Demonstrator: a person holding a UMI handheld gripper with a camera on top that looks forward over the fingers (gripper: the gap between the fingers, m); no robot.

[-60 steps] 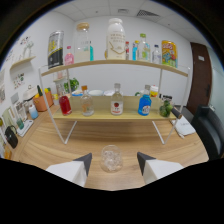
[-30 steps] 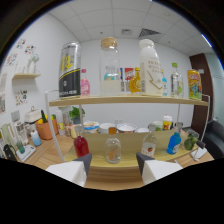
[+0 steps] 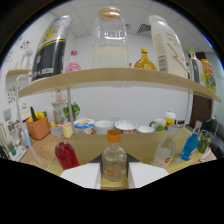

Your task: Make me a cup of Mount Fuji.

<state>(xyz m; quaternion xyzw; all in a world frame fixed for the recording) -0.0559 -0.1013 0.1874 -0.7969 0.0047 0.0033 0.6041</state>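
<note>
A small clear bottle with an orange cap stands between the parted fingers of the gripper, its base hidden behind them; whether they press it is unclear. Left of the bottle sits a red bottle, right a blue one, above it a wooden shelf bearing a large jar.

A two-tier wooden shelf is carrying a black-and-yellow can, a glass jar and a white bottle above; bowls, an orange-capped bottle and a red bottle are sitting below.
</note>
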